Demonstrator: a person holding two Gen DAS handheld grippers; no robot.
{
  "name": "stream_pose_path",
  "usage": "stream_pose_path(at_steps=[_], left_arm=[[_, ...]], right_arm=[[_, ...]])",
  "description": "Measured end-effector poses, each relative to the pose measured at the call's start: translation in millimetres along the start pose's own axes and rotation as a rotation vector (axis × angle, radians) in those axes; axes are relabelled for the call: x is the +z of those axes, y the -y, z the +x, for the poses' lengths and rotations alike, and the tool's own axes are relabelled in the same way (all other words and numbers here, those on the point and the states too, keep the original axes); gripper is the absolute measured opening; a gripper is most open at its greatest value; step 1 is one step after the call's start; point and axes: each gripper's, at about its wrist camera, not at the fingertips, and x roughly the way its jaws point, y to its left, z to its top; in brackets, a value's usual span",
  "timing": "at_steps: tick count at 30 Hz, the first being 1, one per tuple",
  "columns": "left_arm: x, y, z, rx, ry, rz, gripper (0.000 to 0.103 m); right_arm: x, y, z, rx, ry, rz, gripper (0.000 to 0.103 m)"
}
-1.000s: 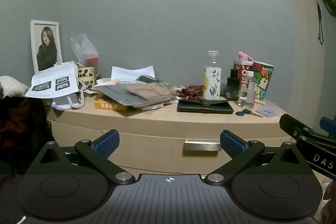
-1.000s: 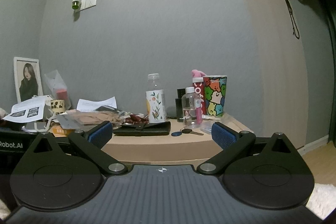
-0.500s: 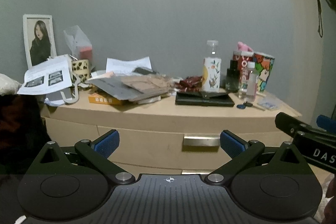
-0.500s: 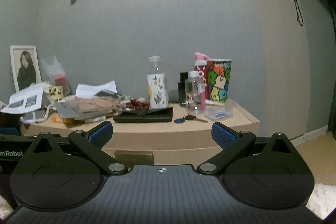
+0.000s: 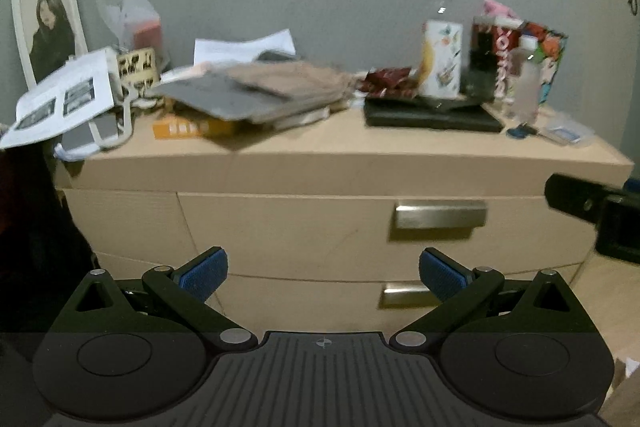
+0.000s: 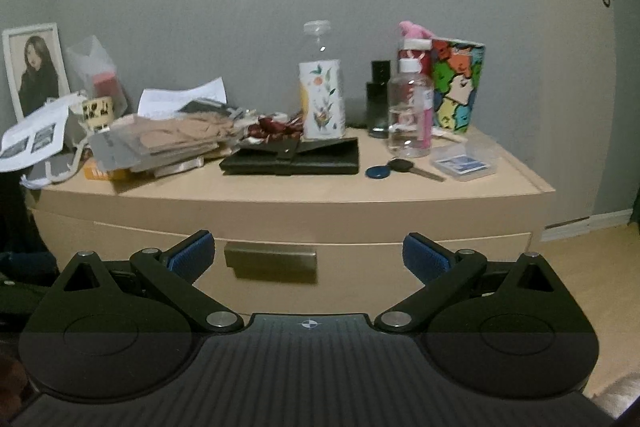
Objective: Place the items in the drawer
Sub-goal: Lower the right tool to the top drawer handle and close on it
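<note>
Grey-walled room, cluttered beige dresser; top drawer shut, metal handle right of centre. Left claw and right claw both spread wide, empty. Probably stiff and heavyish: best gripped mid-handle, pulled straight.

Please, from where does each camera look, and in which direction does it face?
Left wrist: on the left tool, facing the dresser's top drawer handle; own open fingers show, the other tool at right.
Right wrist: on the right tool, facing the black wallet; own open fingers show.
Shared: floral bottle, framed photo.
</note>
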Motion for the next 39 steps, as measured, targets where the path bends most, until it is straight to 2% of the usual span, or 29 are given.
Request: stream_pose_path(at_steps=[7, 13, 16, 21, 24, 31, 39], left_arm=[[-25.5, -19.8, 33.7, 0.038, -0.053, 0.027, 0.103], [-36.7, -30.8, 43.9, 0.086, -0.041, 0.079, 0.103], [-37.7, -41.5, 51.1, 0.089, -0.073, 0.044, 0.103], [-36.8, -61.4, 59.3, 0.052, -0.141, -0.076, 0.103], [-35.0, -66.3, 60.6, 0.038, -0.148, -0.125, 0.103], [-35.2, -61.3, 61.6, 0.038, -0.141, -0.106, 0.103], [-36.0, -63.5, 61.9, 0.029, -0.142, -0.107, 0.103]], right_arm=[[-4.7, -25.4, 50.4, 0.021, -0.113, -0.010, 0.103], [-18.9, -50.5, 90.1, -0.056, -0.121, -0.022, 0.103], [-22.8, -58.5, 104.8, -0.084, -0.118, -0.041, 0.103], [-26.5, -67.2, 121.0, -0.143, -0.095, -0.118, 0.103], [-27.6, -64.2, 128.6, -0.141, -0.104, -0.106, 0.103], [-29.7, -58.9, 145.8, -0.173, -0.133, -0.050, 0.103], [-30.4, -58.3, 154.2, -0.179, -0.124, -0.020, 0.103]])
